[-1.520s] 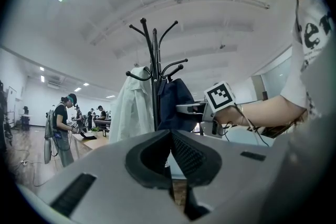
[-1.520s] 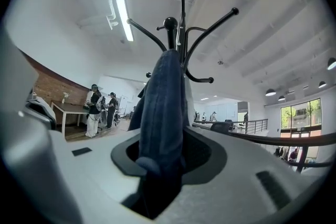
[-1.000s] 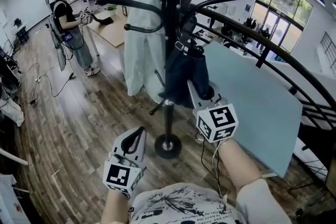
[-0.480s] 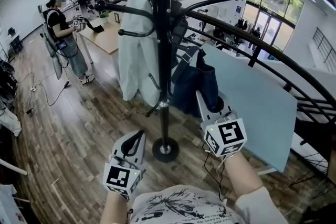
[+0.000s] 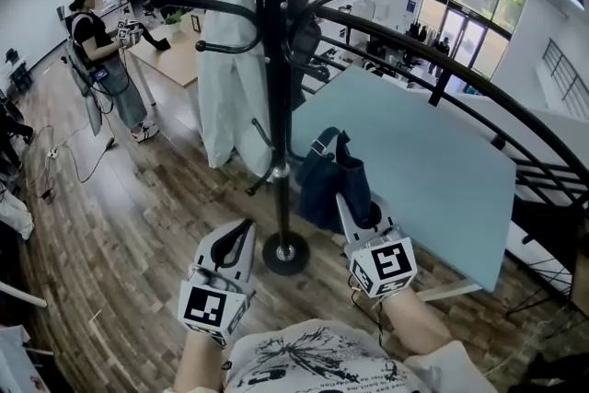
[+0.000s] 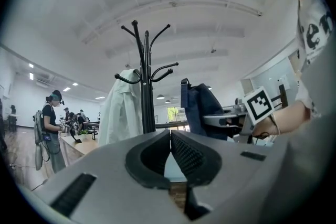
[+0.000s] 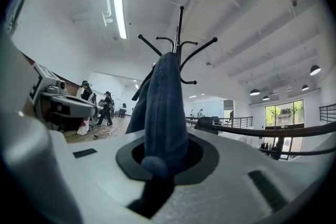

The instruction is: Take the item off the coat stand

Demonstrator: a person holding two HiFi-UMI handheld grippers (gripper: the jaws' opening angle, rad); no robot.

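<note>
Bag (image 5: 333,184), dark blue, is off the stand (image 5: 273,87). It hangs low, just right of the pole and clear of every hook. Its lower end is near the round base (image 5: 285,253); I cannot tell whether it touches the floor (image 5: 138,225). The straps rise at its top, beside the pole.

Right gripper (image 5: 354,214) comes up from below at the right and has the bag in its grasp. In the right gripper view a thick fold of blue cloth fills the gap between the jaws and stands up from them, with the stand's hooks spread behind it. The jaws are opening, with the cloth pinched between the pads.

Left gripper (image 5: 237,239) is low at the left, near the base and apart from the bag and pole. In the left gripper view its ribbed pads meet with nothing between them: clenched and empty. That view also shows the right gripper off to the right, with the bag on it.

White coat (image 5: 225,60) hangs on a left hook of the stand, touching the pole side. A teal panel (image 5: 442,161) stands behind the bag. A black railing (image 5: 479,97) curves across the right. At the far left a person (image 5: 97,46) in a cap stands at a table (image 5: 179,55).
</note>
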